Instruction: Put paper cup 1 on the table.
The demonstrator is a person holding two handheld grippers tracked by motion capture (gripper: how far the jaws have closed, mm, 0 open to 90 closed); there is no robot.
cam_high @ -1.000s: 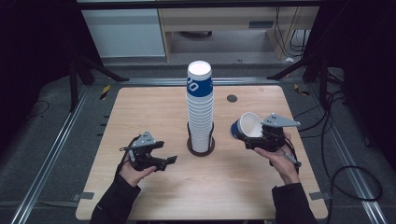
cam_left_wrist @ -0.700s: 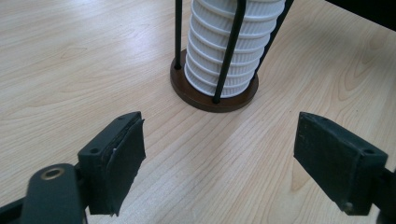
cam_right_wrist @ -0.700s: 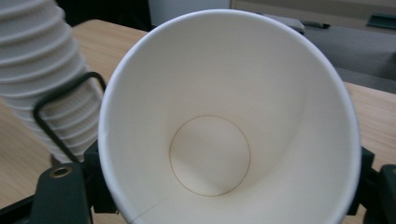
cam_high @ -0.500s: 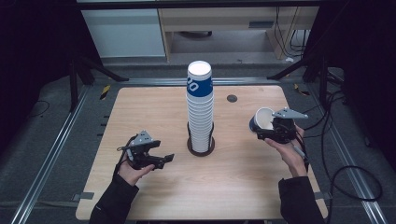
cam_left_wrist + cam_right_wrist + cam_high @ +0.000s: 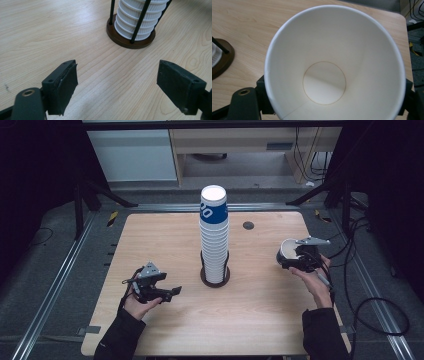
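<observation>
While sitting low over the near left part of the wooden table [image 5: 260, 320], the left gripper [image 5: 161, 291] is standing released, its two black pads [image 5: 62, 87] spread wide with bare wood grain between them and nothing touching either one. Pointing across the boards toward the round dark base [image 5: 131, 37] of the cup holder. Resting a little farther back at the table's middle, the tall stack of white paper cups [image 5: 214, 240] is rising upright between thin black rods [image 5: 141, 21], its topmost cup wearing a blue band. Clenching at the right side, near the table's right edge and well apart from the stack, the right gripper [image 5: 295, 257] is grasping a single white paper cup [image 5: 334, 67] by its outer wall, mouth turned toward the gripper's camera, round bottom and side seam showing inside. Lying beyond, near the far edge, a small dark round disc [image 5: 248, 225].
</observation>
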